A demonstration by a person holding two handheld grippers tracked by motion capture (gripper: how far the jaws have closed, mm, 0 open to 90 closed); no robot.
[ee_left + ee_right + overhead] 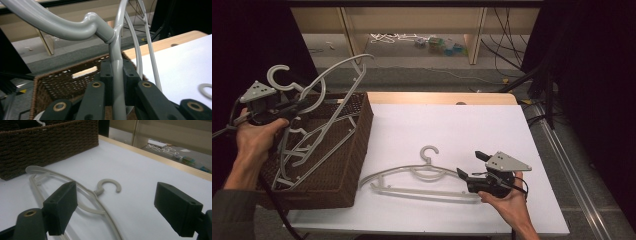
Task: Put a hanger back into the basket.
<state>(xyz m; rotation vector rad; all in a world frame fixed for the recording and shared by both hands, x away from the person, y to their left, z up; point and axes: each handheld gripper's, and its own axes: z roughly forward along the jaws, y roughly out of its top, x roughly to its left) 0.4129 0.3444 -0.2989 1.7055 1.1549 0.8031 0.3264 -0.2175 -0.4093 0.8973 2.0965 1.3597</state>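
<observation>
Two grey hangers: one [319,90] pinched at its neck by the left gripper's [294,107] jaws above the brown wicker basket [354,150] at the left, one [412,180] flat on the white surface [452,130], near the right gripper [469,166], jaws spread

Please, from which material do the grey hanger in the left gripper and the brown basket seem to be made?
The grey hanger held by the left gripper looks like moulded plastic: a smooth, slightly glossy tube with soft highlights and a seam ring at the neck. The brown basket looks like woven wicker or a similar fibre: ribbed, matt strands with small gaps in the weave. Whether the fibre is natural or synthetic cannot be told.
</observation>
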